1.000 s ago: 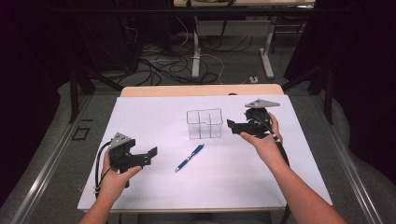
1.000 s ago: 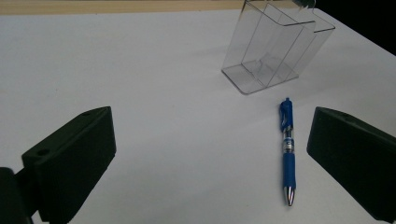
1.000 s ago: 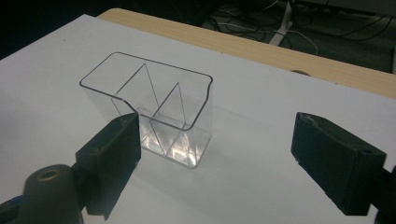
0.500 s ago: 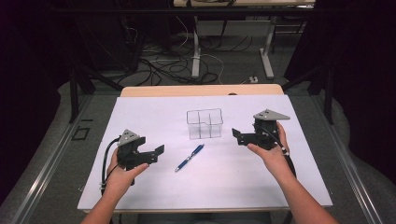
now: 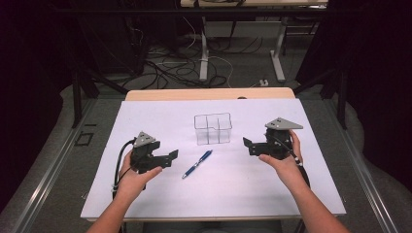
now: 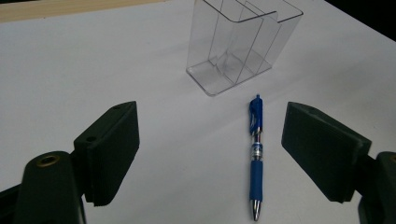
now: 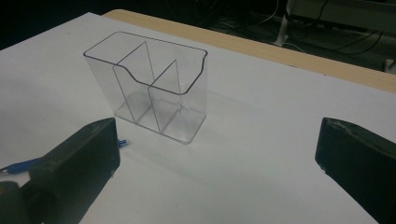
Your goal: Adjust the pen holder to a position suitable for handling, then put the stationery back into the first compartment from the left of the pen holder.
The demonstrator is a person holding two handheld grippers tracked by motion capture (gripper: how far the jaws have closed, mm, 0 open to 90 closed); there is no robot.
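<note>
Two hand-held grippers occupy the near part of the white tabletop (image 5: 145,111), one in each of the person's hands. Left hand-held gripper (image 5: 171,158): black, grey three-cornered plate on top, cable looping from its rear, jaws spread wide with nothing between them, pointing toward the pen. Right hand-held gripper (image 5: 247,145): same build, jaws likewise parted and empty, pointing toward the middle of the tabletop. Between the two, one blue pen (image 5: 197,163) lies flat on the white surface, apart from both grippers; in the left gripper view the pen (image 6: 255,156) lies between the spread jaws' line of sight, metal tip nearest the camera, clip end toward the organiser. Just beyond the pen, one clear plastic organiser (image 5: 213,128) stands upright near the tabletop's centre, divided by inner walls into compartments, all empty; the right gripper view shows the organiser (image 7: 154,88) with a lowered cut in its front wall. Farther back: a wooden edge strip (image 5: 209,93) along the tabletop's far side, then dark floor with loose cables (image 5: 165,73) and metal table legs (image 5: 204,53).
</note>
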